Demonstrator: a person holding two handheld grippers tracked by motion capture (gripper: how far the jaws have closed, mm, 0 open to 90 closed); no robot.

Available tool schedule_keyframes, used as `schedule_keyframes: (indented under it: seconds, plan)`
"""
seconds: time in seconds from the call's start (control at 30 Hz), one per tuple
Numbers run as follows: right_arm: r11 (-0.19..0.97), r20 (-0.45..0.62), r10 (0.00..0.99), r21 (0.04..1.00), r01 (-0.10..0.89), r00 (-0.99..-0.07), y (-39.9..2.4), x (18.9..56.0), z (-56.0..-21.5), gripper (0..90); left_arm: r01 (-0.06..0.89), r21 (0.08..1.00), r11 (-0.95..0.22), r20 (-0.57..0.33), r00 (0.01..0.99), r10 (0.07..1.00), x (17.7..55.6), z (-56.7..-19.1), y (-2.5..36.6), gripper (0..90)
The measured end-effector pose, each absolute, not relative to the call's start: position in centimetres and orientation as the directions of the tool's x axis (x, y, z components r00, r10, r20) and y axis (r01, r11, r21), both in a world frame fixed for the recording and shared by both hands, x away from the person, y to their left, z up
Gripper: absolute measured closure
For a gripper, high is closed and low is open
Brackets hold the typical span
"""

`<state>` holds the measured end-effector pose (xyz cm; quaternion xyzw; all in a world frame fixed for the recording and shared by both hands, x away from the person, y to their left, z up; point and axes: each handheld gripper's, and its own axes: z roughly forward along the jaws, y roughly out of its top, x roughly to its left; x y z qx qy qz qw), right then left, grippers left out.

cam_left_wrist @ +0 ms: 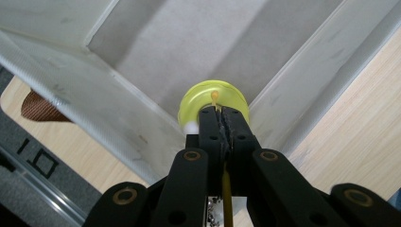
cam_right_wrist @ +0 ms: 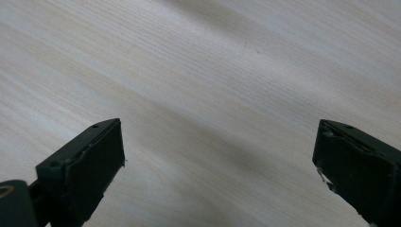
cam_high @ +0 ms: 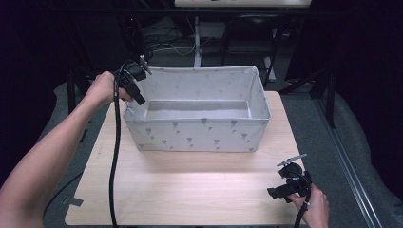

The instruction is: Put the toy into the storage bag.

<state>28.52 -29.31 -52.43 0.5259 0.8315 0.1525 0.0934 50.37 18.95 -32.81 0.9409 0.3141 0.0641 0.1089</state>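
Left gripper [cam_high: 134,90] over bin's [cam_high: 197,135] near-left corner, jaws clamped on rim of yellow disc [cam_left_wrist: 213,101], disc edge-on to jaws, face toward bin floor. Right gripper [cam_high: 287,183] low at table's [cam_high: 190,190] near-right, jaws spread wide, nothing between, pointing left. Bin long axis left-right, at far half of table; bare wood across near half. Dark room w/ table legs, cables beyond.
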Motion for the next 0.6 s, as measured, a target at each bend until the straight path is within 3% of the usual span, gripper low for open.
schedule_keyframes:
  seconds: [0.6]
  plan:
    - [0.401,0.016,0.902,0.337,0.852,-0.431,-29.3,28.6,-52.5,2.7,0.608,0.206,-0.767,0.022,0.780,0.625,50.8,-34.6,20.1,88.1]
